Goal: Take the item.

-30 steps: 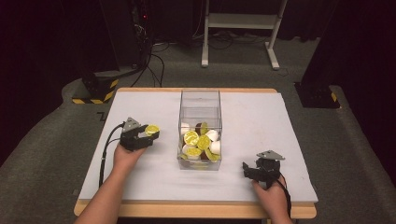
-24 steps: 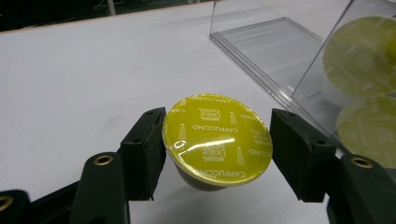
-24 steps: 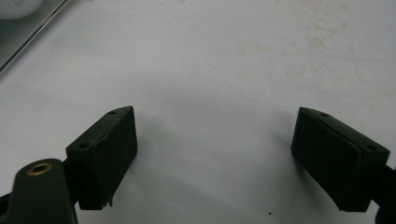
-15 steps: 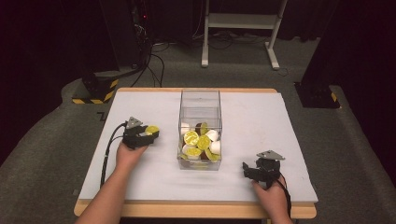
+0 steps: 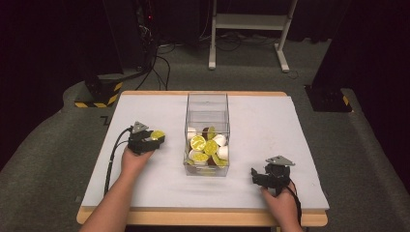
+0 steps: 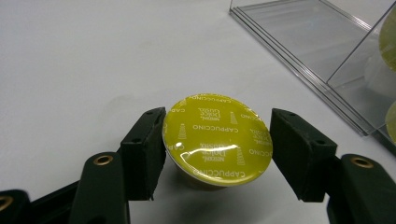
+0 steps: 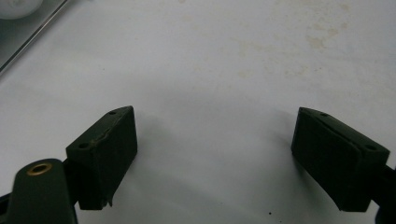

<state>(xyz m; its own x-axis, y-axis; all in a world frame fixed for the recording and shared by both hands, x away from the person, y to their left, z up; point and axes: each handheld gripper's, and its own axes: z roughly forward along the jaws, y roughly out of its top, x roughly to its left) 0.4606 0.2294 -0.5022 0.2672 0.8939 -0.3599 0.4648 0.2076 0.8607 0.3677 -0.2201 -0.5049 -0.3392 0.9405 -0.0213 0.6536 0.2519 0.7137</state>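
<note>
A yellow-lidded coffee capsule [image 6: 217,140] sits between the jaws of my left gripper [image 6: 217,147], which is shut on it just above the white table. From above, the same capsule [image 5: 157,135] shows at the tip of the left gripper [image 5: 151,139], left of a clear plastic box [image 5: 207,104]. Several yellow, white and brown capsules [image 5: 207,147] lie in the near end of that box. My right gripper [image 5: 256,175] rests near the table's front right; its jaws stand wide open [image 7: 215,154] over bare table with nothing between them.
The white table top [image 5: 261,125] spreads around the box. A corner of the clear box [image 6: 322,56] lies close to the right of the held capsule. Beyond the table are dark floor, cables and a white stand [image 5: 251,29].
My left gripper with the capsule has sunk slightly toward the table. The right gripper has kept still.
</note>
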